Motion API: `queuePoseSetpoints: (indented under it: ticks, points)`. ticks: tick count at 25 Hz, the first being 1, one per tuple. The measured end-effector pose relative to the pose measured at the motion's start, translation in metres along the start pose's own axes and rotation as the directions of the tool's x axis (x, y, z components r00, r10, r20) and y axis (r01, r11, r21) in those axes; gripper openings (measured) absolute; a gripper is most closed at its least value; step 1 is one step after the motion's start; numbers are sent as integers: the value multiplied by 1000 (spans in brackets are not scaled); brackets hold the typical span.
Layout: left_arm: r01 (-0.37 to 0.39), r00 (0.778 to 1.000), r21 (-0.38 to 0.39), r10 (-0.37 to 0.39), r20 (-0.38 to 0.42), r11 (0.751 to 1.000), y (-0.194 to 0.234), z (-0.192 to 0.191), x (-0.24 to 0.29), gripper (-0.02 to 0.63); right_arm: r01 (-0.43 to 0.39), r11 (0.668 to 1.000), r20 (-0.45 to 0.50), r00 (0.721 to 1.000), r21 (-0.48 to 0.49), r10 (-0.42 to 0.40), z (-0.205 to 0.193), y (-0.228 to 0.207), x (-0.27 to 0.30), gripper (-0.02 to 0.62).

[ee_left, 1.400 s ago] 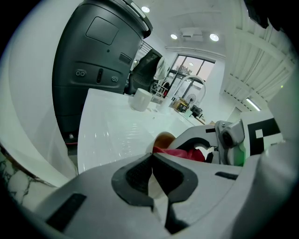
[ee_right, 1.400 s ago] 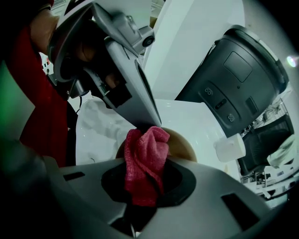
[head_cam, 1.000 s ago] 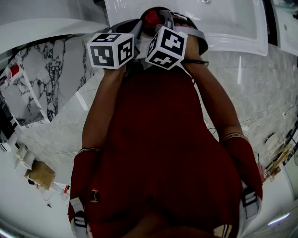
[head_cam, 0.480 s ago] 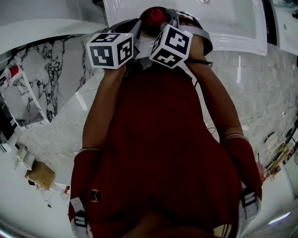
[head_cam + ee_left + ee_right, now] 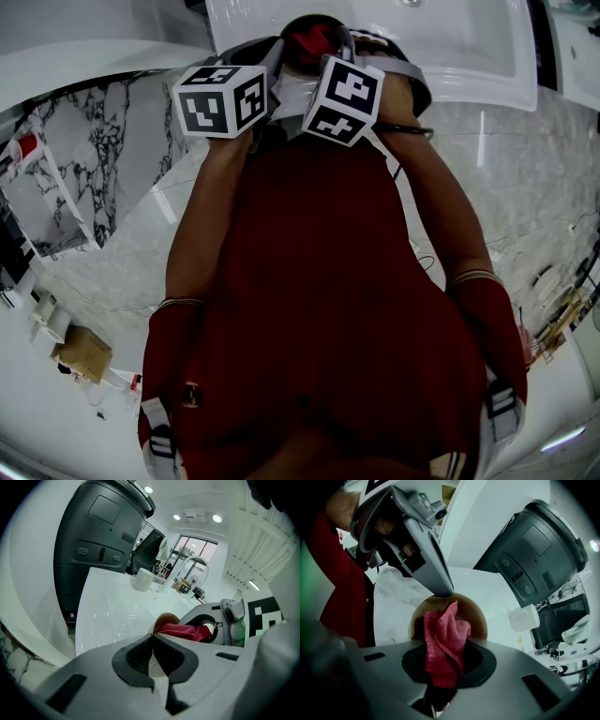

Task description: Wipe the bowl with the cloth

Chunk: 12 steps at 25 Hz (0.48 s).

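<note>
The left forearm (image 5: 199, 220) is stretched straight out from the red sleeve, and the left gripper (image 5: 152, 637) reaches over the white countertop (image 5: 110, 613) to the far rim of the bowl (image 5: 479, 617). Its jaws are pressed together there, and the right gripper view shows their tip sitting on that rim, so it appears to be pinching it. To its right, the right forearm (image 5: 433, 202) runs out in the same way, angled in towards the left one, so the two marker cubes sit just beside each other. The right gripper (image 5: 444, 667) pinches the cloth (image 5: 443, 637), a bunched red piece that stands up from between its jaws in front of the brown hollow of the bowl.

In all there are two grippers, one bowl and one cloth. Farther right on the countertop stand one white cup (image 5: 524, 618) and one dark grey appliance (image 5: 539, 550).
</note>
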<state>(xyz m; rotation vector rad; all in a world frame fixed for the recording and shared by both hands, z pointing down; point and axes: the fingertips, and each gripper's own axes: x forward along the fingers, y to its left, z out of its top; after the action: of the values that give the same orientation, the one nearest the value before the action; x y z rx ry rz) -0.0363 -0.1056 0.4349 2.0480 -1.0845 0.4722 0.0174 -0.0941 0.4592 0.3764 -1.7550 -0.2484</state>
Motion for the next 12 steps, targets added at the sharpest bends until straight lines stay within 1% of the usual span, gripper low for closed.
queuePoseSetpoints:
  ticks: [12]
  points:
    - [17,1000,-11,-17,-8,1000,1,2,3,12,-72,995,5,997,-70,73,12,21,6,58]
